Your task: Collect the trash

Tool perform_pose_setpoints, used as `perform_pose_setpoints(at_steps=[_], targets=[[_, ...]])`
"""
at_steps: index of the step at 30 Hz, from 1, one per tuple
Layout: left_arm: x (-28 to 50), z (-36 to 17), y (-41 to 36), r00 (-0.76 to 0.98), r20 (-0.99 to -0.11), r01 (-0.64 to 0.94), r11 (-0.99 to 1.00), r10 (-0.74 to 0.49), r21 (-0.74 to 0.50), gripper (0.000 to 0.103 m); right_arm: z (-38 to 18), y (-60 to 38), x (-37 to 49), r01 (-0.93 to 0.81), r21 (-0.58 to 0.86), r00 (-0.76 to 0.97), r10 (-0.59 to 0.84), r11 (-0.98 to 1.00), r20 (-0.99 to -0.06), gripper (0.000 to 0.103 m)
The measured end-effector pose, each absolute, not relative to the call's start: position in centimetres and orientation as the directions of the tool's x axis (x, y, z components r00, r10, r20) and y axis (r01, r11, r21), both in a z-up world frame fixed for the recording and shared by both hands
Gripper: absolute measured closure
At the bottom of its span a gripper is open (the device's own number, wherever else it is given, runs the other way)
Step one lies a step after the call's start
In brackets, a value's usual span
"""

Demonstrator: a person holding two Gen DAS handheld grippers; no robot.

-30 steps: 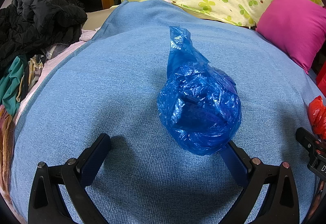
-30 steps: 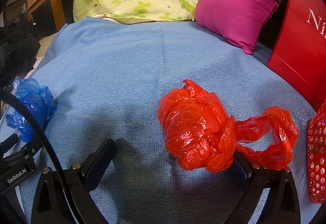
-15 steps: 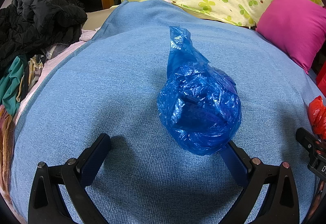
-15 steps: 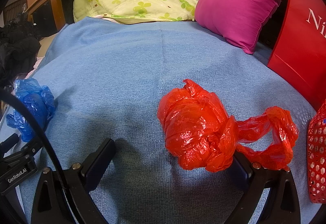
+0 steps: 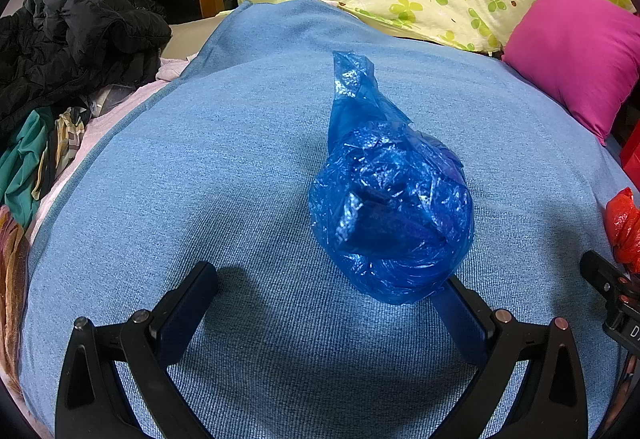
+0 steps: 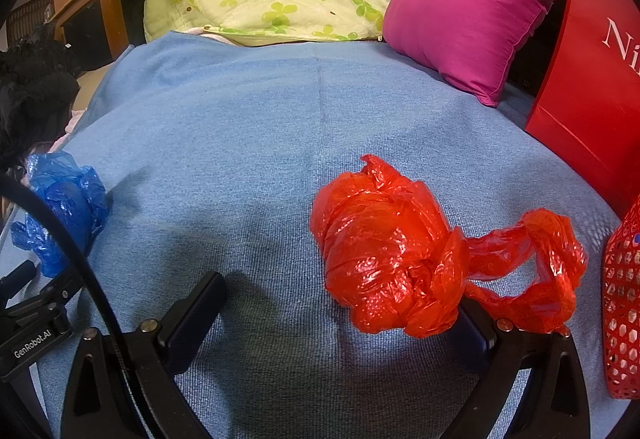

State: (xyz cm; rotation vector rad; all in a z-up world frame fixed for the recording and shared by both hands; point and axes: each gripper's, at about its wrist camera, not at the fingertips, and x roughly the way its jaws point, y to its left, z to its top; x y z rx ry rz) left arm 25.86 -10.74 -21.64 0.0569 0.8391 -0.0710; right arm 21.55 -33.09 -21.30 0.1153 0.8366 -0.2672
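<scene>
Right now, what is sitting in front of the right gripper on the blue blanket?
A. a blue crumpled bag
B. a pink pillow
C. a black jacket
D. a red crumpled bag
D: the red crumpled bag lies just ahead of the open right gripper, close against its right finger, on the blue blanket.
</scene>
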Motion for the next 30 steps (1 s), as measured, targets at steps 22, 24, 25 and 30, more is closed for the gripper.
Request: perform_pose_setpoints(at_steps=[22,24,25,30], targets=[[25.8,-21.6,-10.8,0.668,-0.743,0.085,0.996,-0.041,0.021,0.0,-21.0,-33.3,21.2,0.262,0.009,0.636,-0.166,0.965,-0.754,0.001],[25.8,-21.6,-10.8,0.668,-0.743,0.085,0.996,-0.04,0.022,0.0,-21.0,-33.4,21.0,0.25,0.019,0.637,-0.15,0.968,-0.756,0.001],[25.8,-21.7,-10.7,0.669,-0.743,0.085,0.996,-0.041,0.023,0.0,-20.9,-33.4,20.8,0.242,0.026,0.637,-0.138,0.97,-0.758,0.001],[25.8,-21.7,-10.9,0.667,-0.744,0.084,0.996,-0.039,0.023,0.0,-20.2,-33.9,20.0,0.217,0.085,0.653,-0.08,0.972,-0.753,0.001]])
